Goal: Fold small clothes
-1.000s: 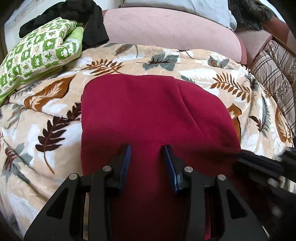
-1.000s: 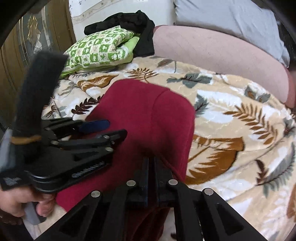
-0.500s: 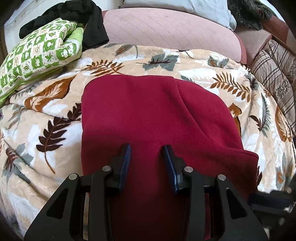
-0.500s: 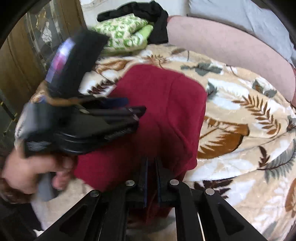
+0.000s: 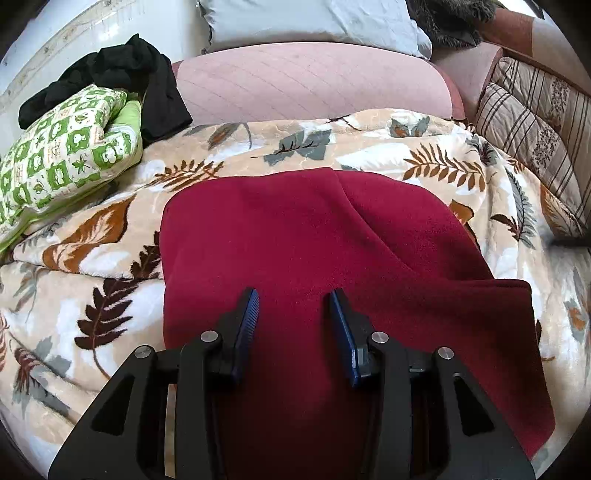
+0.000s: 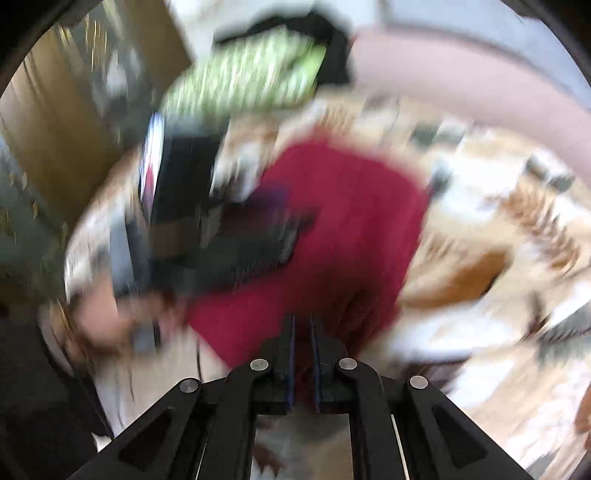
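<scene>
A dark red fleece garment (image 5: pixel 295 229) lies spread on the leaf-print blanket (image 5: pixel 92 258). My left gripper (image 5: pixel 293 295) hovers over its near middle. Its jaws are opening, and the cloth lies flat below the blue pads (image 5: pixel 248 314), not pinched. The right wrist view is badly blurred. There my right gripper (image 6: pixel 303 321) is shut on the near edge of the red garment (image 6: pixel 351 221), with red cloth showing between its fingers. The left gripper (image 6: pixel 291 221) and the hand (image 6: pixel 107 317) holding it show as a dark smear on the left.
A green patterned pillow (image 5: pixel 62 147) and a black garment (image 5: pixel 122 70) lie at the back left. Behind the blanket are a pink sofa back (image 5: pixel 314 81) and a grey pillow (image 5: pixel 314 18). Striped cushions (image 5: pixel 535 122) stand on the right. A wooden cabinet (image 6: pixel 74 110) is to the left.
The right gripper has left the left wrist view, and the garment's near right corner now lies drawn out flat. The right view has swung and blurred. The left jaws stand slightly wider.
</scene>
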The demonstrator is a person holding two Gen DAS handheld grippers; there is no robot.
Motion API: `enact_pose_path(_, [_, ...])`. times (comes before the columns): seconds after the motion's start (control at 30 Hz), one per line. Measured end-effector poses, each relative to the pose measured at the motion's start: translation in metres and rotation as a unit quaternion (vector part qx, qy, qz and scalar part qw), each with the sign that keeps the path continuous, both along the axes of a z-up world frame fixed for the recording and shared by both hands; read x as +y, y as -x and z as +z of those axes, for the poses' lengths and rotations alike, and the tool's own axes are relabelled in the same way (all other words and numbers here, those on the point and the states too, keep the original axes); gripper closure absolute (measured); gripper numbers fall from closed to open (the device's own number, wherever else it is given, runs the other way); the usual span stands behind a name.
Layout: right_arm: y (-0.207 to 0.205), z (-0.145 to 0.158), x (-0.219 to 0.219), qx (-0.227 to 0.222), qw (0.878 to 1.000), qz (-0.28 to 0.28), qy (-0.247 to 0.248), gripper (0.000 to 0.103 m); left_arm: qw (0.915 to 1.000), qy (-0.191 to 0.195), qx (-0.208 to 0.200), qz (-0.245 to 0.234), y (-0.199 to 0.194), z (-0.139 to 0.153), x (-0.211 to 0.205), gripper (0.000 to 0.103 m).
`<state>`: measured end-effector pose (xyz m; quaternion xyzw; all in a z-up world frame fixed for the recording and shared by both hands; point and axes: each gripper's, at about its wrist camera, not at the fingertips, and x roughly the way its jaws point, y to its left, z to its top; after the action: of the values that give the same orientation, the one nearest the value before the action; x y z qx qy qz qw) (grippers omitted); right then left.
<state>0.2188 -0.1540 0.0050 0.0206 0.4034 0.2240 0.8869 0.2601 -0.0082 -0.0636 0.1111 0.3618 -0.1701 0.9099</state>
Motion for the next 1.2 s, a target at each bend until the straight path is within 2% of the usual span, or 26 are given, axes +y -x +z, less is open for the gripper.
enact_pose_path(0.07, [-0.026,0.008,-0.012,-0.033,0.996,-0.080,-0.001,0.095,1.0000,-0.003,-0.002,0.003,0.001,0.000,-0.001,0.063])
enact_pose_path(0.1, [-0.039,0.008,-0.013,-0.042,0.994,-0.099,-0.014,0.095,1.0000,-0.002,-0.002,0.004,0.001,0.000,-0.001,0.063])
enact_pose_path(0.13, [-0.052,0.005,-0.010,-0.049,0.993,-0.101,-0.034,0.095,1.0000,-0.001,-0.002,0.006,0.002,0.000,-0.001,0.063])
enact_pose_path(0.2, [-0.069,-0.009,-0.001,-0.043,0.995,-0.088,-0.038,0.095,1.0000,0.003,0.000,0.007,0.002,0.000,0.000,0.063])
enact_pose_path(0.23, [-0.080,-0.023,0.004,-0.032,0.995,-0.084,-0.034,0.095,1.0000,0.005,0.001,0.009,0.003,0.000,0.000,0.063])
enact_pose_path(0.3, [-0.103,-0.062,0.007,0.027,0.996,-0.082,-0.012,0.096,0.9999,0.007,0.009,0.010,0.001,0.000,0.000,0.062])
enact_pose_path(0.33, [-0.105,-0.077,0.009,0.033,0.996,-0.079,-0.001,0.098,0.9999,0.005,0.010,0.013,0.001,0.000,-0.001,0.062])
enact_pose_path(0.37, [-0.101,-0.079,0.010,0.011,0.997,-0.073,-0.001,0.099,0.9998,0.002,0.012,0.014,0.001,0.001,-0.002,0.061])
enact_pose_path(0.5, [-0.104,-0.073,0.018,0.019,0.997,-0.071,0.026,0.098,0.9991,0.012,0.031,0.027,-0.004,0.003,-0.001,0.057])
enact_pose_path(0.6, [-0.093,-0.069,0.007,0.002,0.997,-0.075,0.014,0.098,0.9984,0.015,0.047,0.029,-0.007,0.005,0.000,0.056])
enact_pose_path(0.7, [-0.073,-0.052,-0.013,-0.003,0.993,-0.112,-0.024,0.095,0.9980,0.013,0.052,0.033,-0.007,0.005,-0.001,0.056])
enact_pose_path(0.77, [-0.055,-0.039,-0.024,-0.007,0.989,-0.144,-0.032,0.095,0.9979,0.011,0.052,0.038,-0.006,0.005,-0.002,0.056])
enact_pose_path(0.93, [0.010,-0.018,-0.041,0.005,0.983,-0.183,0.001,0.093,0.9978,0.000,0.044,0.050,-0.003,0.005,-0.005,0.056])
enact_pose_path(1.07, [0.068,-0.023,-0.043,0.034,0.983,-0.182,-0.005,0.092,0.9974,-0.005,0.040,0.060,-0.002,0.006,-0.006,0.056])
enact_pose_path(1.13, [0.088,-0.029,-0.036,0.042,0.984,-0.173,0.018,0.091,0.9971,-0.007,0.038,0.066,0.000,0.007,-0.006,0.056])
enact_pose_path(1.2, [0.091,-0.031,-0.030,0.030,0.984,-0.170,0.044,0.091,0.9967,-0.014,0.035,0.071,0.003,0.008,-0.008,0.056])
